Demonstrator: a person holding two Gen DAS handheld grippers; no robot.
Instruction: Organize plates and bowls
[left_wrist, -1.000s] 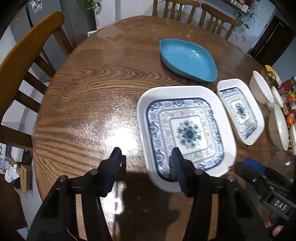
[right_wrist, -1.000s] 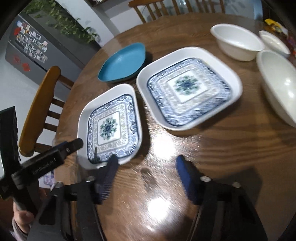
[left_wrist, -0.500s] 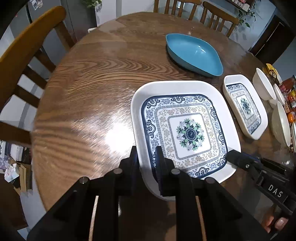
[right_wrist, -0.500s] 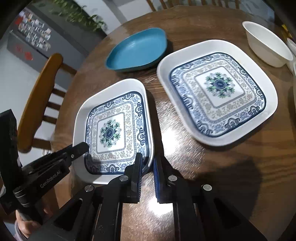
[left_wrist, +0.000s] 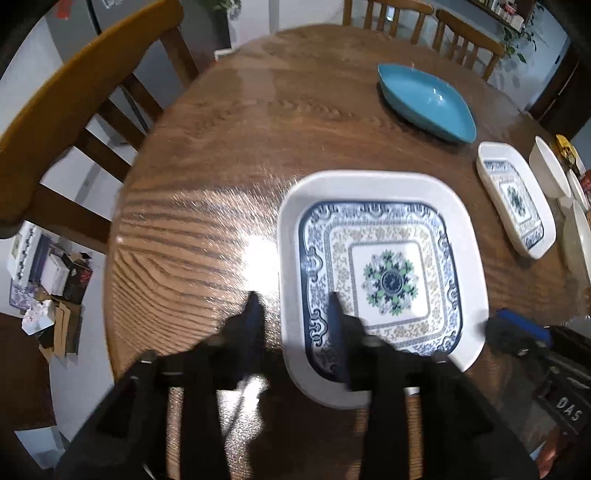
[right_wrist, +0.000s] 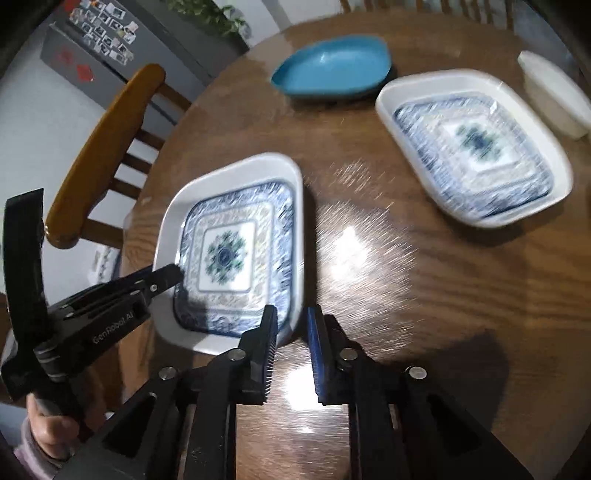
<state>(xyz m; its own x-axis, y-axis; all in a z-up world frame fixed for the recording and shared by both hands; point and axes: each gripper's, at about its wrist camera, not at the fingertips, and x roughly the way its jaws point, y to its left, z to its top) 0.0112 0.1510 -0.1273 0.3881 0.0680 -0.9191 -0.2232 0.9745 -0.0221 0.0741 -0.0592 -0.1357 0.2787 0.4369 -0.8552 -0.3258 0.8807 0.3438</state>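
A large square blue-patterned plate (left_wrist: 380, 273) is held over the round wooden table (left_wrist: 221, 177). My left gripper (left_wrist: 293, 310) is shut on its near left rim. My right gripper (right_wrist: 290, 325) is shut on the near right rim of the same plate (right_wrist: 232, 251), and its tip also shows in the left wrist view (left_wrist: 517, 332). A second square patterned plate (right_wrist: 476, 147) lies to the right, seen smaller in the left wrist view (left_wrist: 517, 199). A blue oval dish (left_wrist: 424, 101) lies at the far side, as also seen in the right wrist view (right_wrist: 332, 68).
White bowls (left_wrist: 550, 173) stand at the table's right edge, one also in the right wrist view (right_wrist: 554, 96). Wooden chairs (left_wrist: 74, 110) stand on the left and at the far side. Boxes and clutter (left_wrist: 48, 277) lie on the floor to the left.
Both grippers closed on opposite rims of the large plate. The plate has since moved left, away from the second patterned plate and the blue dish.
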